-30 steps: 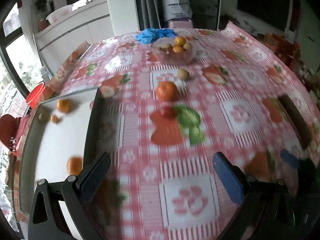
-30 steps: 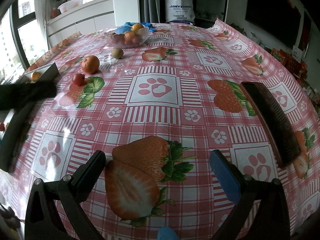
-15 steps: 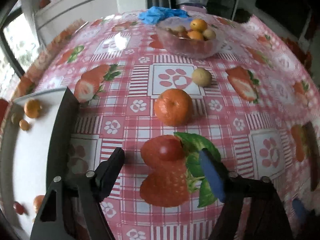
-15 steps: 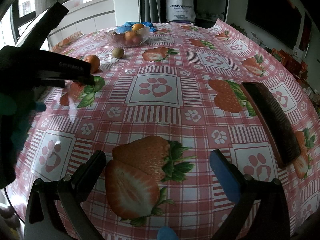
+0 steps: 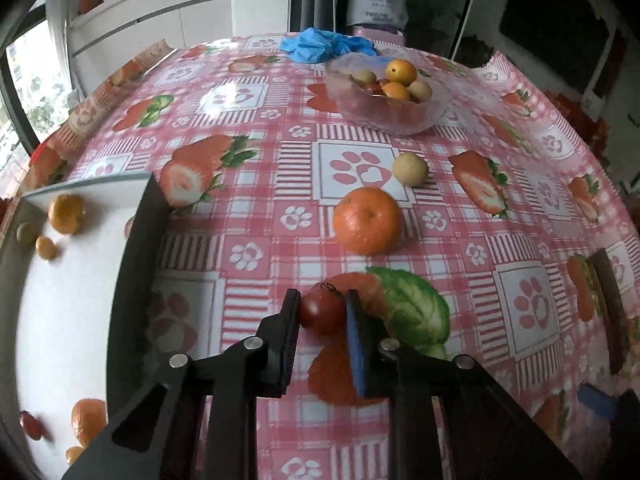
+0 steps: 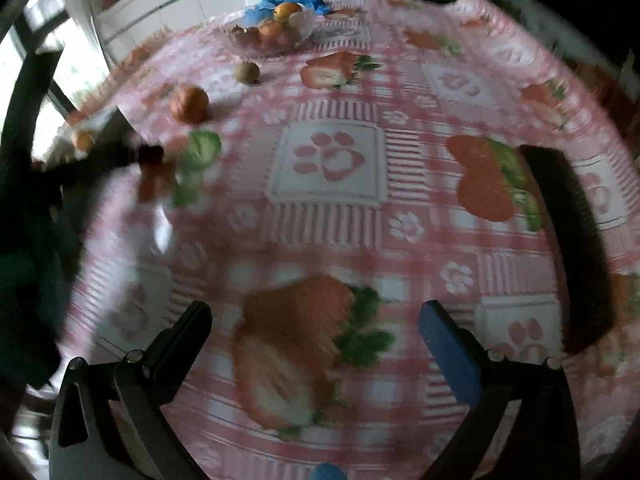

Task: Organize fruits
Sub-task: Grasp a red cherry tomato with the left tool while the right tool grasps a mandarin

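Observation:
In the left wrist view my left gripper (image 5: 322, 312) is shut on a small red tomato (image 5: 321, 313) that rests on the patterned tablecloth. Just beyond it lie an orange (image 5: 367, 220) and a small yellowish fruit (image 5: 409, 168). A clear bowl (image 5: 384, 114) with several fruits stands farther back. A white tray (image 5: 60, 300) at the left holds several small fruits. In the blurred right wrist view my right gripper (image 6: 316, 320) hangs open over the cloth with nothing between its fingers, and the left gripper (image 6: 132, 158) shows dark at the far left.
A dark curved bar (image 6: 568, 236) lies on the cloth at the right. Blue crumpled gloves (image 5: 320, 46) sit behind the bowl. The tray's dark raised wall (image 5: 136, 248) runs close to the left of my left gripper. White cabinets stand beyond the table.
My left gripper has moved forward and down to the tomato, and its jaws have shut on it. The right wrist view has shifted and tilted, now blurred.

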The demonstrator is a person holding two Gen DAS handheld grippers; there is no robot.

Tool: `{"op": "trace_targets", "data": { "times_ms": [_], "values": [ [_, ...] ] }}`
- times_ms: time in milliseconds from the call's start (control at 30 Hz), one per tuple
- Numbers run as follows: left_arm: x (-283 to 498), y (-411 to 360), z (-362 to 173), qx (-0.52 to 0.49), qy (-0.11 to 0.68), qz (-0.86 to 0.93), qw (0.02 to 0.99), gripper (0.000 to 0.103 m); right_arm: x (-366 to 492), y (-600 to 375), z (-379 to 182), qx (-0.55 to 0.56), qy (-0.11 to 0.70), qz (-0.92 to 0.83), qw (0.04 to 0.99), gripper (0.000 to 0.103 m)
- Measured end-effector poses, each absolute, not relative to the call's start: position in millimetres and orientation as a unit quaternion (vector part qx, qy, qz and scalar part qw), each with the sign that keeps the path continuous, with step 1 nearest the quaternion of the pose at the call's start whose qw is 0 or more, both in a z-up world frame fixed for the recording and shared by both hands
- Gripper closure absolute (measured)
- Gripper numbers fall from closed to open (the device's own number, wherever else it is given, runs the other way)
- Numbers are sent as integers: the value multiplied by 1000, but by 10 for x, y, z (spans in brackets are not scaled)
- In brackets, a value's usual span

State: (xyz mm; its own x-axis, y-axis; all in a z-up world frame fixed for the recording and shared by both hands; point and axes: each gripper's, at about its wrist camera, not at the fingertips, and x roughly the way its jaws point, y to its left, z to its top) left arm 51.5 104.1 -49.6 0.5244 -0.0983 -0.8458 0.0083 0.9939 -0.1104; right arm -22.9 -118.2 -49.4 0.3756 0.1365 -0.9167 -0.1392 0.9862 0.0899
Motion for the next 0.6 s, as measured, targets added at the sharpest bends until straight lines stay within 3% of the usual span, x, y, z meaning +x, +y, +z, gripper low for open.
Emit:
{"op": "trace_targets", "data": {
  "times_ms": [167,600],
  "values": [
    [313,1190,-491,-74,486,-45,870,79,71,-1142,-484,46,567,82,818,0],
    [-155,1337,-515,-80,481,-53,871,79,532,-510,-527,0,560,103,822,0]
  ]
}}
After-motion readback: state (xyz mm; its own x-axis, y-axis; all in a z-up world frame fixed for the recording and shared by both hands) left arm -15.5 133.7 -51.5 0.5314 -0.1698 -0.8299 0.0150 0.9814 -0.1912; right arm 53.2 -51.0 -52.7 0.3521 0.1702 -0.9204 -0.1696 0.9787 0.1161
